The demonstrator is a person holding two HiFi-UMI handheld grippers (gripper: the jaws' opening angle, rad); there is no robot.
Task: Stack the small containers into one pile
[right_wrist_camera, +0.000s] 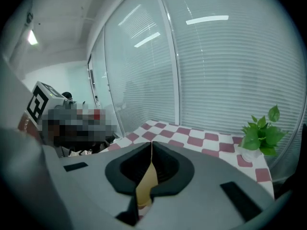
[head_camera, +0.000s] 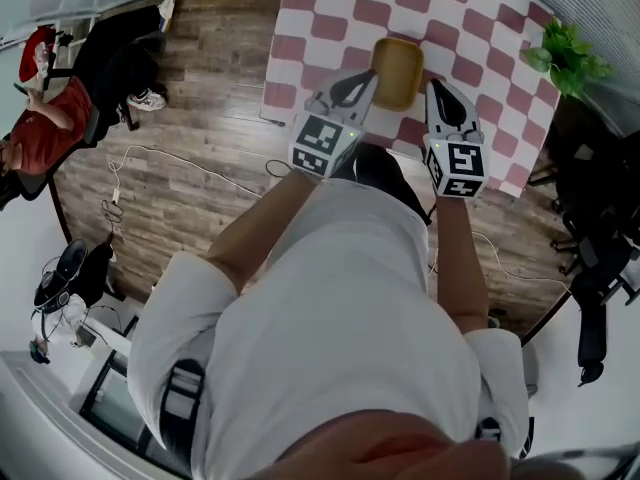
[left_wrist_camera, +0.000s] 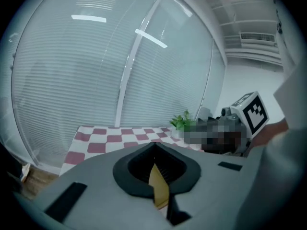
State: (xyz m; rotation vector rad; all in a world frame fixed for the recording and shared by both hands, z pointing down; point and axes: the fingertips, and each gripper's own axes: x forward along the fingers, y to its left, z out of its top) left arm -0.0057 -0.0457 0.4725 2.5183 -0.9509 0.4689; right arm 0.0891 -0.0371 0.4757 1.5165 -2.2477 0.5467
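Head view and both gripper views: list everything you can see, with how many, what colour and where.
yellow container: one visible, yellow, over the table, between the two grippers
table: one, red-and-white checked cover, top of the head view
plant: one, green, at the table's right edge
office chair: at least one, black, on the floor at right
seated person: one, red top, far left
cable: one, white, on the floor at left
floor: brown wood, left of the table
left gripper: one, grey, shut on the container's left wall
right gripper: one, grey, shut on the container's right wall
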